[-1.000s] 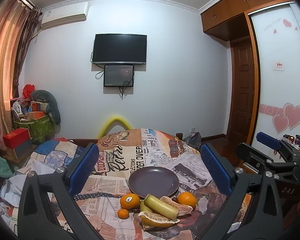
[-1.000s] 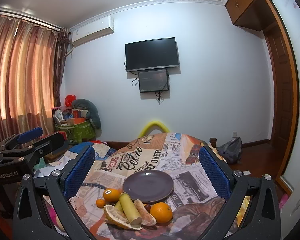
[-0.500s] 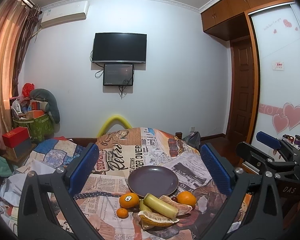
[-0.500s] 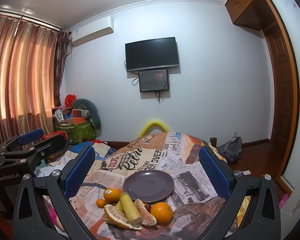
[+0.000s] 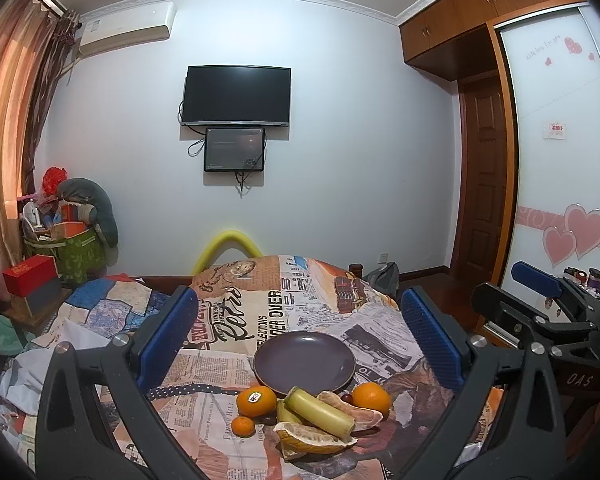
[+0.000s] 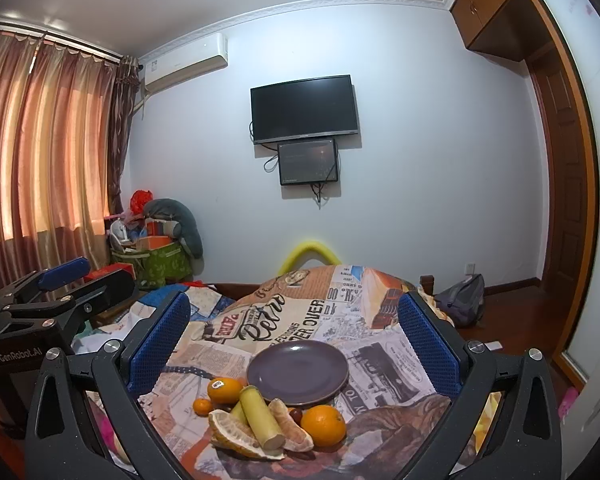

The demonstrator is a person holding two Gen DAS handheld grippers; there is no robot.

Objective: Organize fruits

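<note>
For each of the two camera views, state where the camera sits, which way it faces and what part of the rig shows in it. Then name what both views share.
Left wrist view: sits on the left gripper, looks forward over the table toward the TV wall; its own blue-padded fingers, spread open, plus the right gripper at right.
Right wrist view: sits on the right gripper, same heading; its own open fingers, the left gripper at left.
Shared: purple plate, empty, fruit pile in front of it, wall TV.
</note>
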